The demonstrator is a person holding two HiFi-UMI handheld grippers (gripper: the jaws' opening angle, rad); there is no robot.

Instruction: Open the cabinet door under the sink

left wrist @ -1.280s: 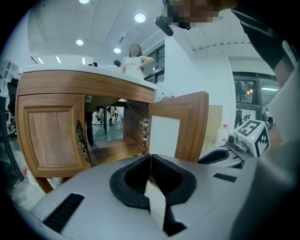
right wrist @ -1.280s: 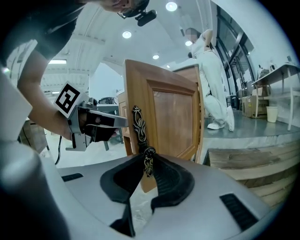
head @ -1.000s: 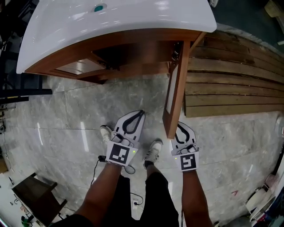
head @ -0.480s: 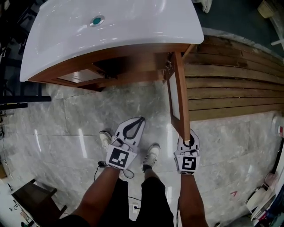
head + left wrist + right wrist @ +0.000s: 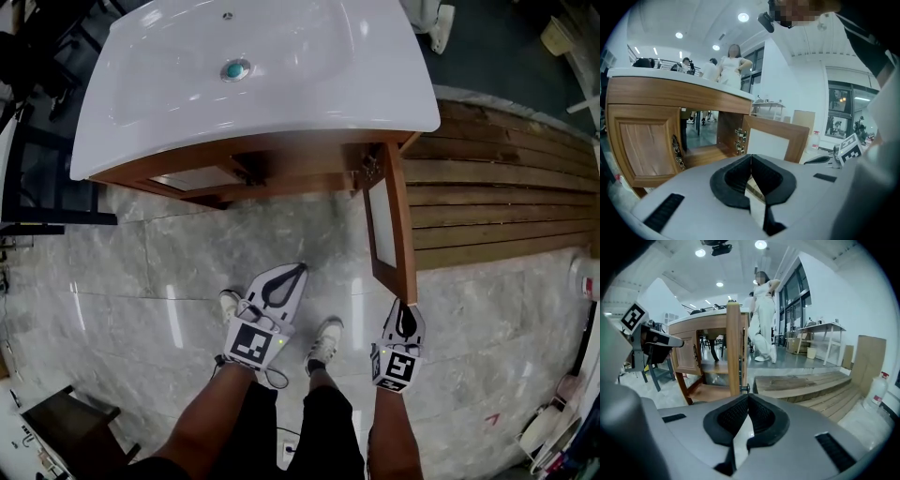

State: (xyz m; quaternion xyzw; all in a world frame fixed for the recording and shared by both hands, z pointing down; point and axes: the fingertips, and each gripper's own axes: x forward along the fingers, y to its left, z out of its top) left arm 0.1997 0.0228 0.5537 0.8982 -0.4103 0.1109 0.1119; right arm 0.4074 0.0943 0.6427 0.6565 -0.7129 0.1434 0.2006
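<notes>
The white sink (image 5: 262, 66) tops a wooden cabinet. Its right door (image 5: 389, 225) stands swung out toward me, edge-on in the right gripper view (image 5: 733, 348); the left door (image 5: 644, 140) is closed. My right gripper (image 5: 405, 306) sits at the open door's free edge. Its jaws have just been closing and are shut with nothing between them. The small dark knob (image 5: 745, 388) lies just past the tips (image 5: 748, 395). My left gripper (image 5: 299, 268) hangs shut and empty in front of the cabinet opening (image 5: 751, 157).
A low platform of wooden slats (image 5: 497, 206) lies right of the cabinet, beside the open door. A dark frame (image 5: 47, 187) stands at the left. My shoes (image 5: 328, 336) are on the marble floor below the grippers. People stand beyond the cabinet (image 5: 764, 315).
The right door's free edge has swung further out and to the right. My right gripper moved with it and now sits in line with its edge. The left gripper barely shifted.
</notes>
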